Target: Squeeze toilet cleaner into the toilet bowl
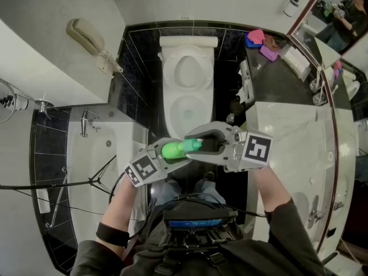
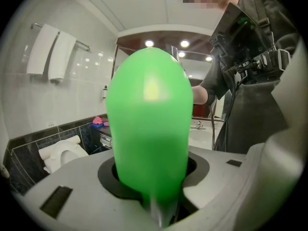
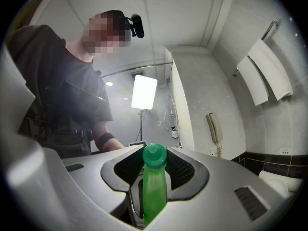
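Smooth glossy green plastic bottle (image 1: 179, 149); glossy white ceramic toilet (image 1: 187, 82).

Dark short-sleeved shirt (image 3: 53, 66). Black wristband (image 1: 112, 234) on left wrist. Black chest pack (image 1: 192, 217), blue strip across top, black straps, thin black cables. Blue jeans (image 1: 172, 190). Black head camera (image 3: 136, 26). Left gripper (image 1: 172, 154), right gripper (image 1: 201, 142): grey moulded shells, black pads lining jaws, white cube with black square markers on each.
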